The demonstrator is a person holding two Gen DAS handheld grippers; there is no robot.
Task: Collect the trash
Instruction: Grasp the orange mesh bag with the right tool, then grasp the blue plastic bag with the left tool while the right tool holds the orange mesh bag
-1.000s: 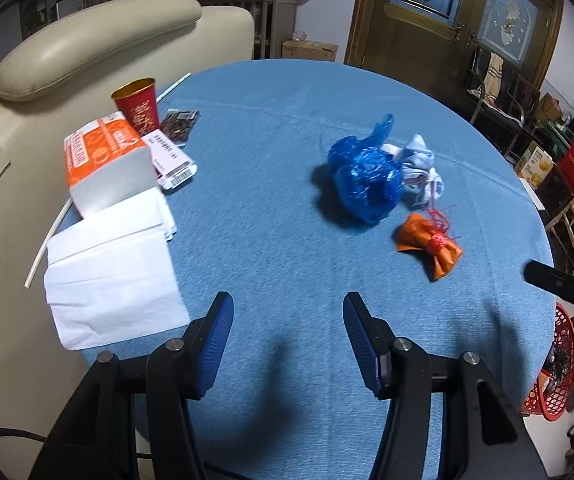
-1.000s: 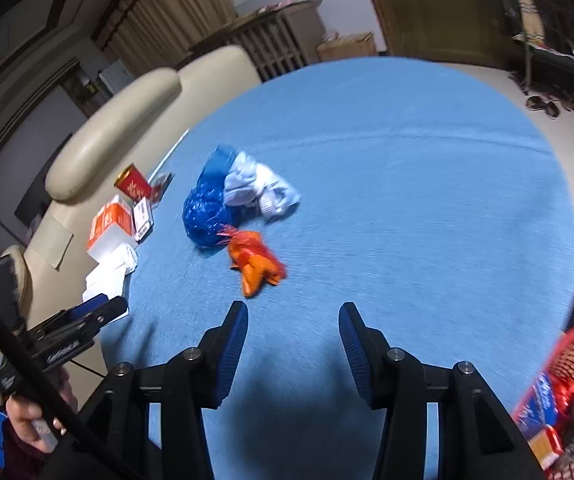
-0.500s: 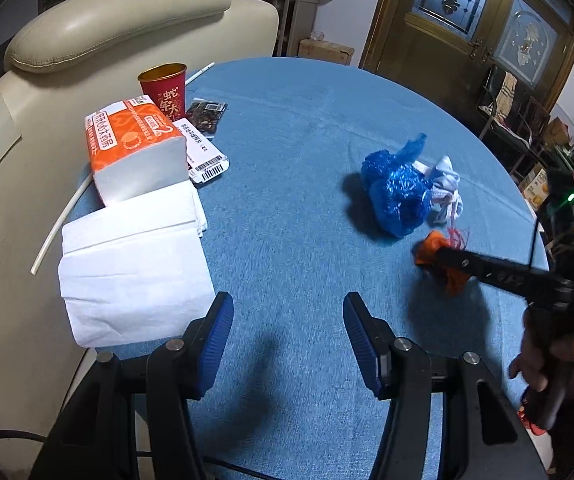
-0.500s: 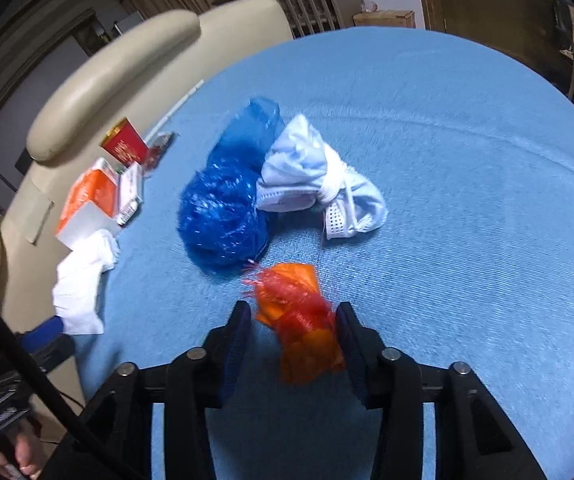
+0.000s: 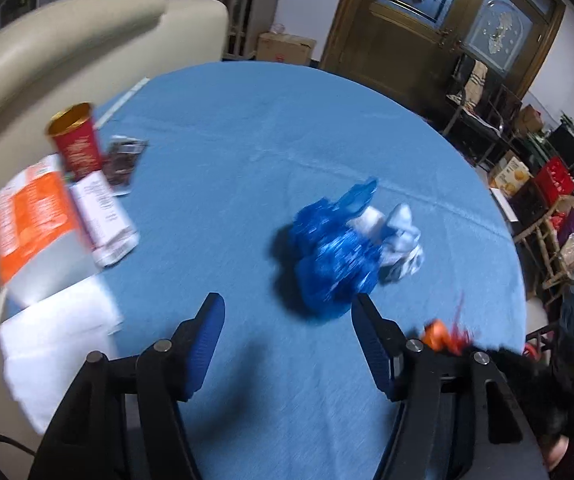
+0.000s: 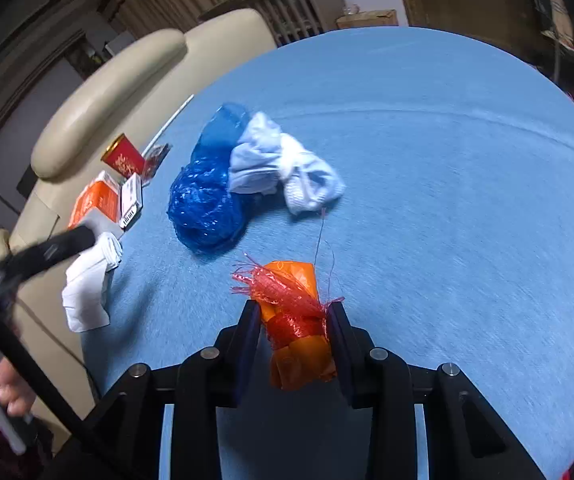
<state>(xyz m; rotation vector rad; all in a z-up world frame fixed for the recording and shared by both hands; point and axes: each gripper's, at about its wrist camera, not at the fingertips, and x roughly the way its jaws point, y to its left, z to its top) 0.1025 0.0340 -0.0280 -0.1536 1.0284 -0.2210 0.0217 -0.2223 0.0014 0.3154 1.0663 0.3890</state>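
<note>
My right gripper is closing on the orange net bundle: both pads touch its sides, so I read the grasp as nearly made but the lift as not begun. My left gripper is opening, with nothing between its pads; the blue plastic bag lies just beyond the fingertips at 12 to 1 o'clock.

Progress, as I judge it: one item gripped, none yet seen binned. Still on the table: the blue bag and, touching it at its 3 o'clock, the white crumpled cloth.

The round table carries a blue cloth. At 9 to 10 o'clock in the left view stand a red cup, an orange box and white napkins. A cream sofa backs them; a wooden door stands at 1 o'clock.
</note>
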